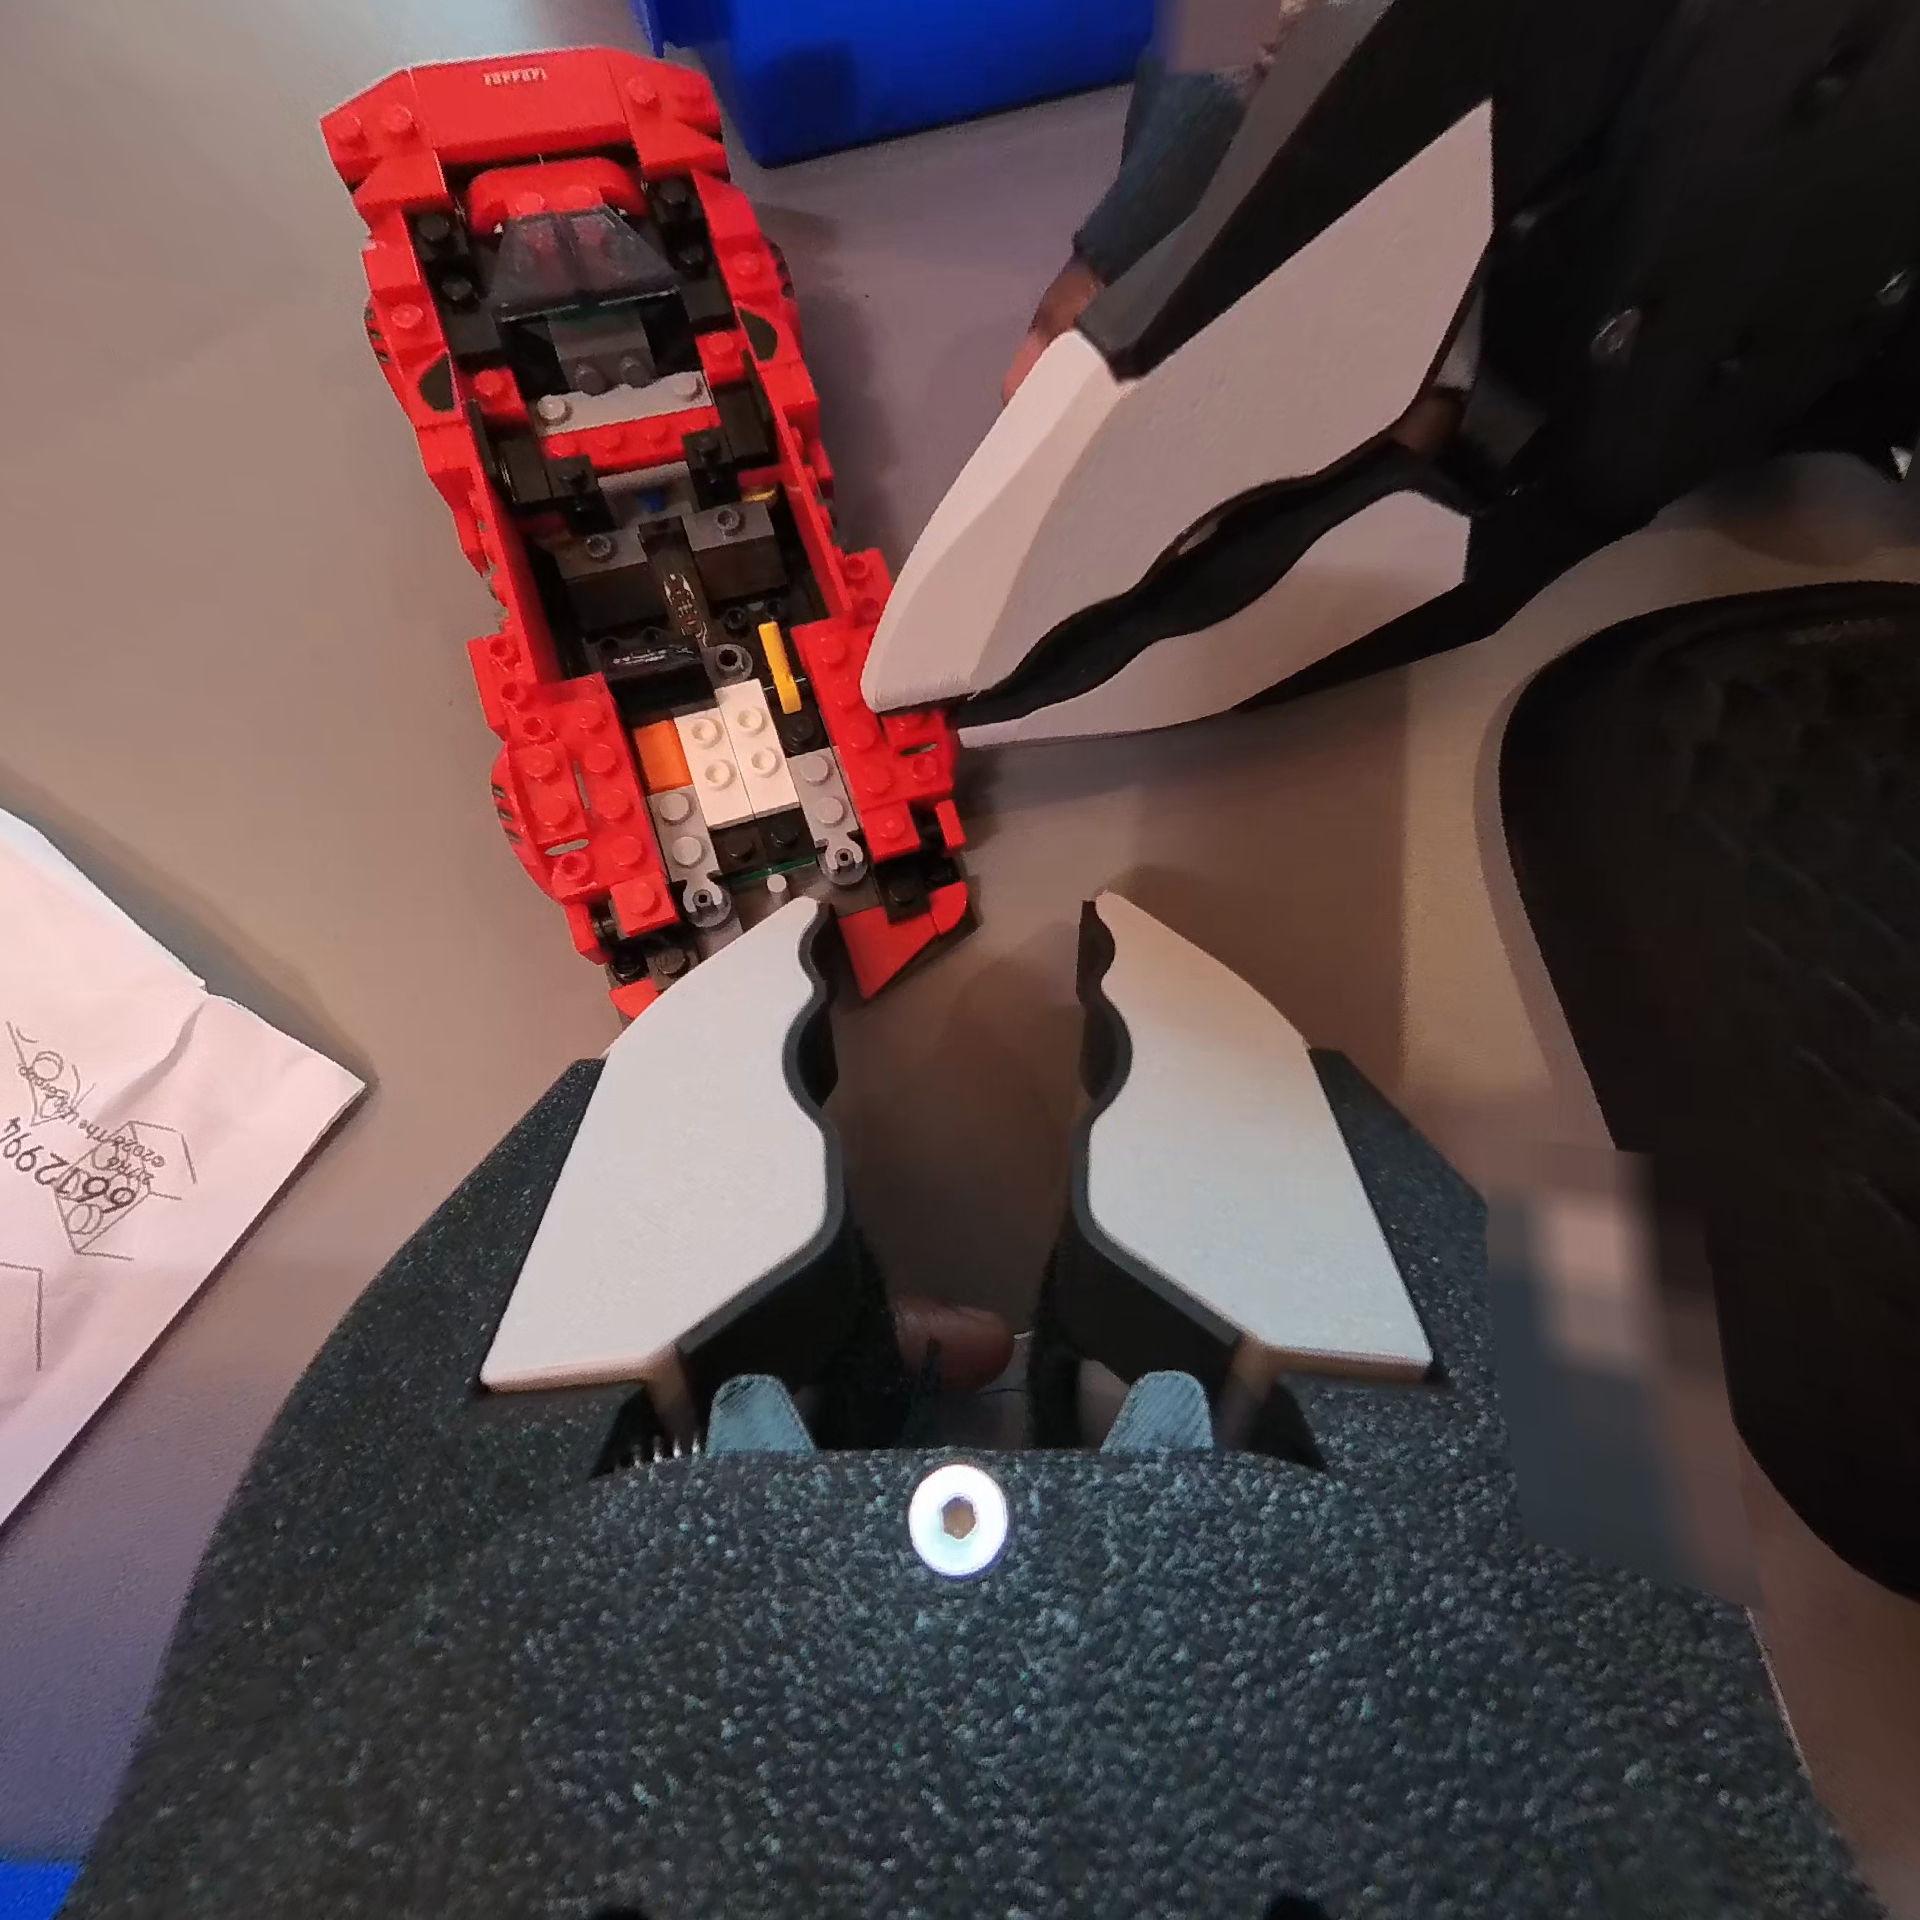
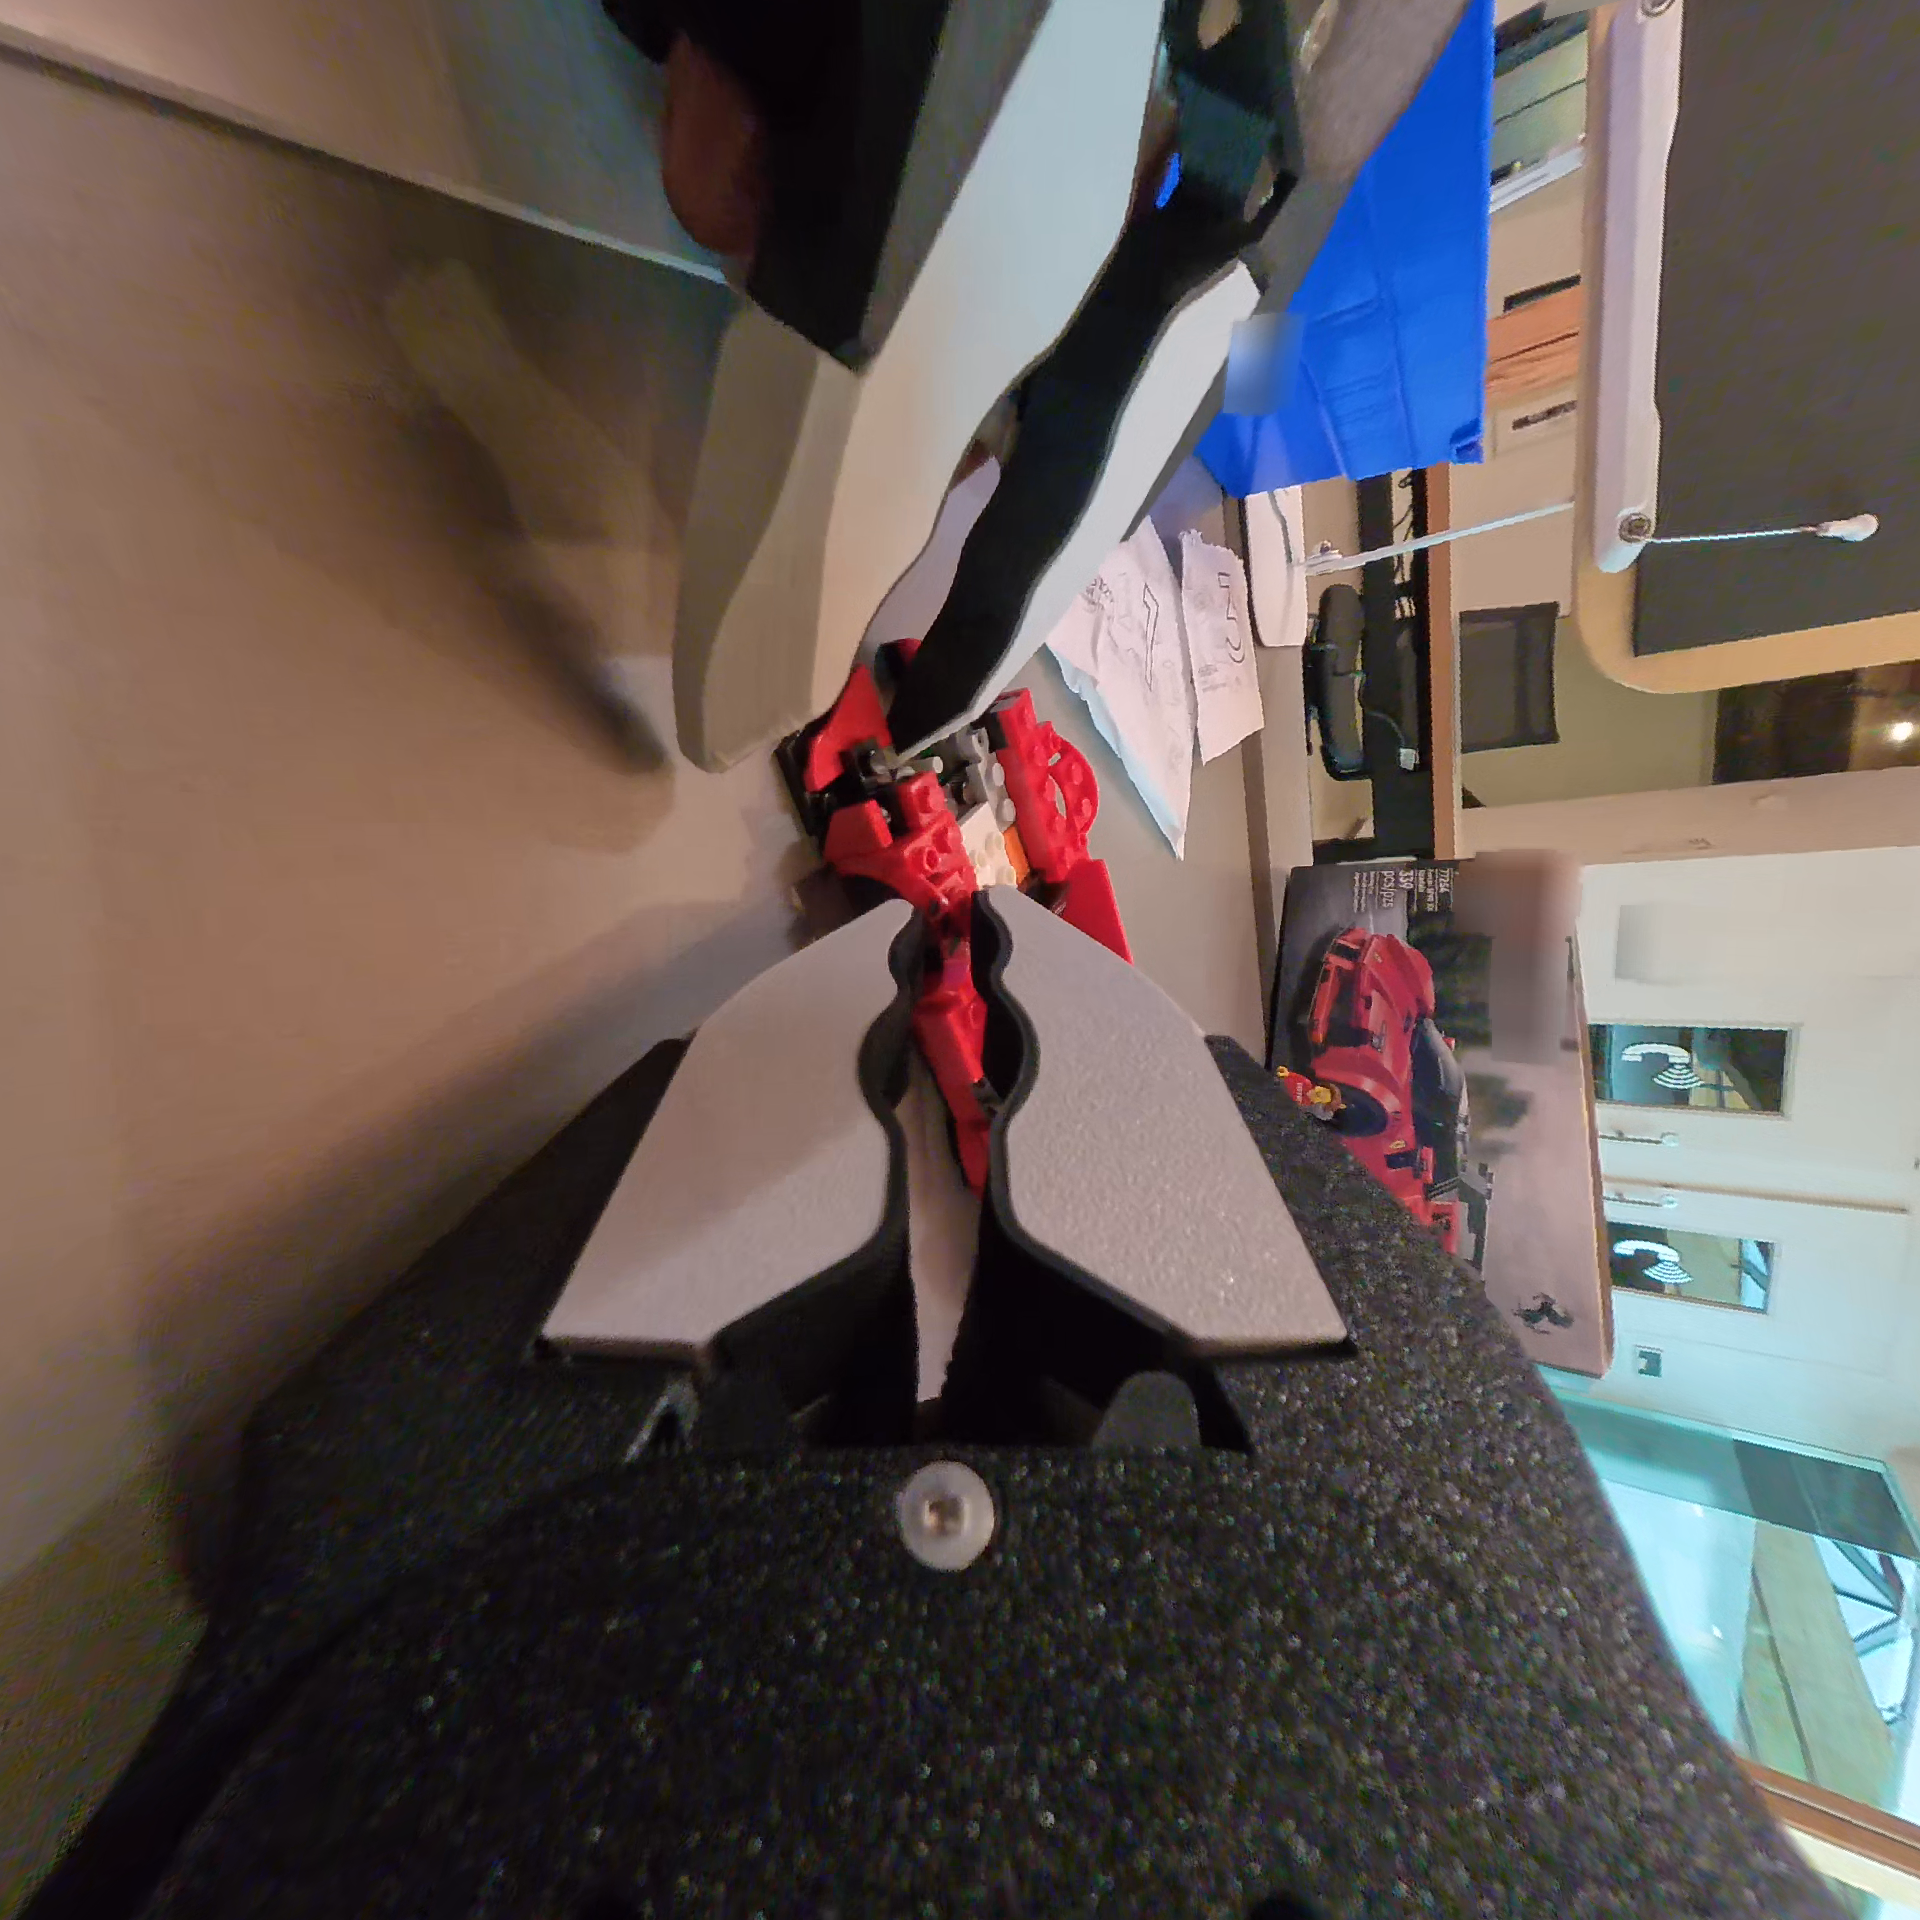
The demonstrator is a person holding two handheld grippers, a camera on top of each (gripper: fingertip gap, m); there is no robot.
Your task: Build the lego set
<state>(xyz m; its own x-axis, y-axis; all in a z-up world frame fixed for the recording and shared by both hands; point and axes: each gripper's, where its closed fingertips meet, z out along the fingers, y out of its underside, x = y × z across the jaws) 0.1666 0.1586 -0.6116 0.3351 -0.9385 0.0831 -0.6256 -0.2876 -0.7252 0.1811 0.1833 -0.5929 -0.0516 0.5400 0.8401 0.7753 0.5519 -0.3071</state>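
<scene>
While the left gripper [image 1: 951, 909] gapes, right gripper [image 2: 951, 914] pinches the lego car's [image 1: 665, 540] side.

Bare worktop [image 1: 208, 499] lies open left of the car [image 1: 665, 540]. On the car's right flank the right gripper [image 1: 935, 717] blocks the way, jaws nearly closed against the red edge. The left gripper [image 1: 951, 935] crowds the car's near end, jaws apart. A paper sheet [image 1: 135, 1143] lies left of that end, a blue bin [image 1: 914, 62] beyond the far end.
</scene>
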